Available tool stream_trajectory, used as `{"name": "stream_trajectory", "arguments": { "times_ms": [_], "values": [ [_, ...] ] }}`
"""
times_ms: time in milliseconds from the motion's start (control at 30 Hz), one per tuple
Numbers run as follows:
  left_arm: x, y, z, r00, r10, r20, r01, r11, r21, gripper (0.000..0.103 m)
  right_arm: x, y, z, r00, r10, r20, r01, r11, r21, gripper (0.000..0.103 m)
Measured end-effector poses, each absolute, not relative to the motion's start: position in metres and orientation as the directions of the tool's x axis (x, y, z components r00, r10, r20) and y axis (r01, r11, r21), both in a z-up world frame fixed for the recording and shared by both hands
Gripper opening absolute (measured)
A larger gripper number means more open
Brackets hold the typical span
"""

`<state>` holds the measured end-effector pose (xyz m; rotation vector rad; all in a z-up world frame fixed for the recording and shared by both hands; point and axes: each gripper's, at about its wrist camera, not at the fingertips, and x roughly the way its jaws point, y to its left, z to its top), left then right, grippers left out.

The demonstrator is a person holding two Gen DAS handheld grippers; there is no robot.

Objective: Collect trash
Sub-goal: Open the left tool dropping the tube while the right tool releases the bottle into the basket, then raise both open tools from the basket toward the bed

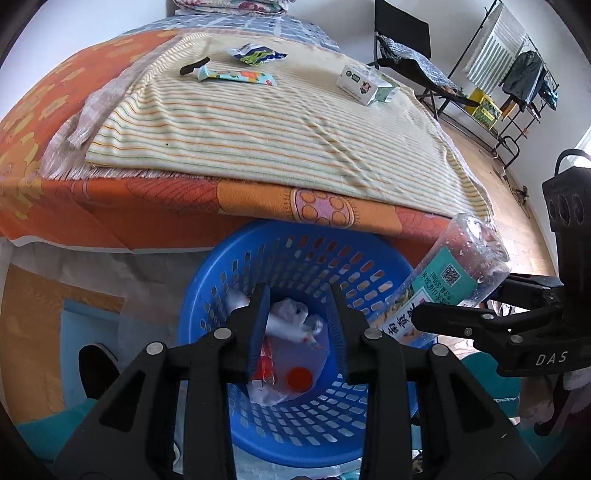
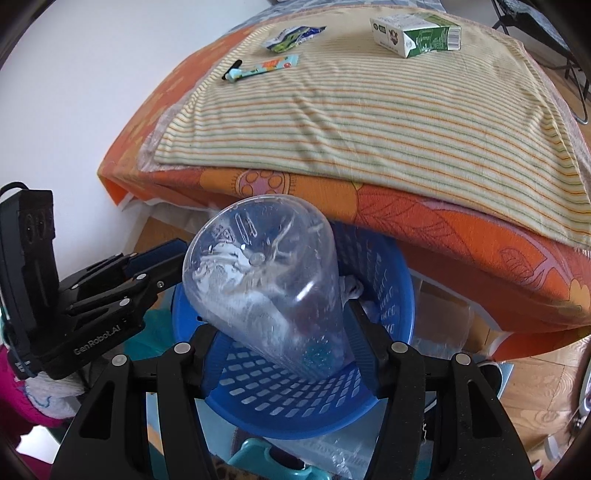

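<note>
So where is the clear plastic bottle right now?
The clear plastic bottle is clamped in the right gripper, tilted above the blue basket that stands against the bed's edge.

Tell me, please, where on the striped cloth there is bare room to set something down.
The striped cloth is bare across its whole near half, from the carton and the wrappers down to the bed's front edge. It is crowded only along the far side, and below at the blue basket, where the right gripper holds the bottle.
</note>
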<state>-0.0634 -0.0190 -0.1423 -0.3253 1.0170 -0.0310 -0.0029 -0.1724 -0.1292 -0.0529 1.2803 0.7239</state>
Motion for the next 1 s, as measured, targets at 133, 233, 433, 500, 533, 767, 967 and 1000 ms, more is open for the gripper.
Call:
{"name": "stream_trajectory", "arguments": {
  "times_ms": [133, 233, 433, 500, 533, 767, 967, 1000],
  "values": [
    [-0.064, -0.019, -0.145, 0.521, -0.176, -0.835, -0.131, 0.95, -0.282, 0.042, 0.0, -0.173, -0.136, 0.082, 0.446, -0.891, -0.494, 0.795, 0.352, 0.059],
    [-0.063, -0.019, -0.145, 0.52, -0.175, -0.836, -0.133, 0.95, -0.281, 0.042, 0.001, -0.175, -0.139, 0.071, 0.444, -0.893, -0.479, 0.801, 0.36, 0.059],
    [-0.063, -0.019, -0.146, 0.515, -0.171, -0.84, -0.135, 0.951, -0.277, 0.042, 0.0, -0.173, -0.137, 0.079, 0.438, -0.896, -0.493, 0.798, 0.347, 0.059],
    [-0.063, -0.019, -0.146, 0.515, -0.17, -0.84, -0.136, 0.951, -0.276, 0.042, 0.0, -0.172, -0.136, 0.081, 0.437, -0.896, -0.497, 0.797, 0.344, 0.059],
    [-0.063, -0.018, -0.146, 0.515, -0.169, -0.84, -0.138, 0.951, -0.276, 0.042, -0.001, -0.172, -0.135, 0.083, 0.438, -0.895, -0.5, 0.796, 0.343, 0.059],
    [-0.063, -0.018, -0.147, 0.514, -0.168, -0.841, -0.139, 0.951, -0.276, 0.042, -0.002, -0.172, -0.128, 0.103, 0.446, -0.889, -0.514, 0.789, 0.336, 0.059],
    [-0.062, -0.017, -0.145, 0.516, -0.168, -0.84, -0.141, 0.951, -0.276, 0.042, 0.001, -0.173, -0.118, 0.135, 0.458, -0.879, -0.513, 0.791, 0.334, 0.059],
    [-0.061, -0.017, -0.143, 0.517, -0.168, -0.839, -0.141, 0.951, -0.277, 0.042, 0.001, -0.174, -0.115, 0.142, 0.461, -0.876, -0.513, 0.791, 0.333, 0.059]
  ]
}}
